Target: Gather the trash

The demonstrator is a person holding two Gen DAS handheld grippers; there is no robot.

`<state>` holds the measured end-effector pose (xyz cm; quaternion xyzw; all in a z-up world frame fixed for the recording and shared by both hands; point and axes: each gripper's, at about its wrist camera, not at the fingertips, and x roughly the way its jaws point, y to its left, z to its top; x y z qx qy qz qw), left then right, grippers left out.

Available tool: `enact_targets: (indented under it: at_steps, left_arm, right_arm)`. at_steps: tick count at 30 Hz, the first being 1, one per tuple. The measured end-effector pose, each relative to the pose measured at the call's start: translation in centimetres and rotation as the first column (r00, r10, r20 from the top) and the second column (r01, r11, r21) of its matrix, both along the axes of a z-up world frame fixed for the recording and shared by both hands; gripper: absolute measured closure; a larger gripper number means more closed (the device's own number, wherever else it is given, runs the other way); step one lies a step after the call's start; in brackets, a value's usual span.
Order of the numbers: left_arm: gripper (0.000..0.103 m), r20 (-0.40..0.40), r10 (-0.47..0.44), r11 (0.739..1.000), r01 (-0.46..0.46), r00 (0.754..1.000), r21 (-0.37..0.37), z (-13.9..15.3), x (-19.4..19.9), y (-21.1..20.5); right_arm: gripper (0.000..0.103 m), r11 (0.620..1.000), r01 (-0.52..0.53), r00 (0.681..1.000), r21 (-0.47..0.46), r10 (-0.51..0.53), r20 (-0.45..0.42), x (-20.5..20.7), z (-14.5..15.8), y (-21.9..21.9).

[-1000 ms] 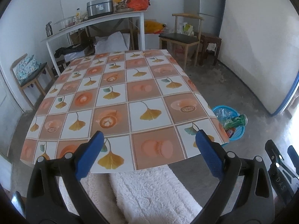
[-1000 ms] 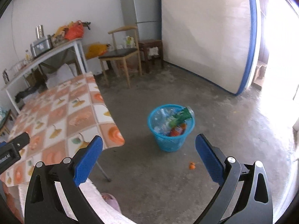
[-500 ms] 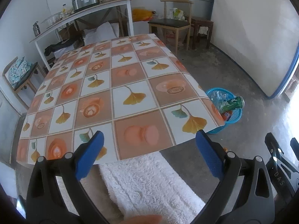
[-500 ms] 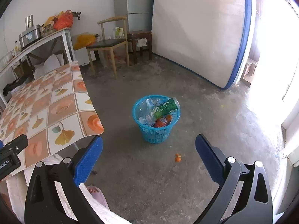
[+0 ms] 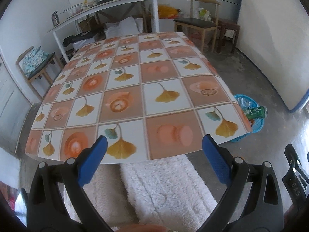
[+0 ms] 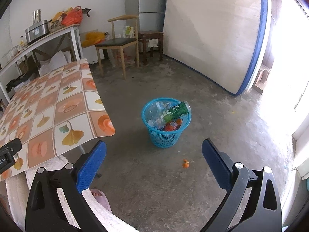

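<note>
- The blue basket (image 6: 166, 122) stands on the grey floor, just past the corner of the table (image 6: 58, 104)
- The basket is full of trash: a green bottle (image 6: 176, 111) lies on top with its end sticking out over the rim, an orange bottle (image 6: 172, 125) lies under it, and clear plastic bottles (image 6: 157, 112) fill the rest
- A small orange scrap (image 6: 185, 164) lies on the floor near the basket, on the side closer to the right gripper (image 6: 154, 154)
- The right gripper hangs in the air above the floor, with its blue pads spread wide and nothing between them
- The left gripper (image 5: 153, 150) hangs over the near edge of the table, also wide apart and holding nothing
- From the left side, the table corner hides part of the basket (image 5: 255, 123), so only its far half and the green bottle (image 5: 256, 112) show
- A wooden chair (image 6: 117, 42) and a dark stool (image 6: 151, 40) stand well behind the basket, by the wall
- A big mattress (image 6: 212, 34) with a blue edge leans on the wall, far behind the basket and off to its right
- A fluffy white cloth (image 5: 164, 189) lies below the near edge of the table, under the left gripper
- A foot in a pink slipper (image 6: 99, 196) shows on the floor, near the table leg
</note>
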<state>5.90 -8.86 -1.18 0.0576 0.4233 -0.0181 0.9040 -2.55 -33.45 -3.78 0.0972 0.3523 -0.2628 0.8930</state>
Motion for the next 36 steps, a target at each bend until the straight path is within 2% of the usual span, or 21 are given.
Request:
enact_targets:
  at_steps: [13, 36]
  left_arm:
    - [0.009, 0.017, 0.036, 0.999, -0.036, 0.999, 0.007, 0.5, 0.1, 1.5]
    - [0.009, 0.018, 0.000, 1.000, 0.000, 1.000, 0.017, 0.5, -0.3, 0.8]
  right_arm:
    - [0.006, 0.999, -0.040, 0.999, -0.019, 0.040, 0.003, 0.3, 0.3, 0.9]
    - [0.006, 0.999, -0.046, 0.999, -0.018, 0.047, 0.008, 0.7, 0.2, 0.9]
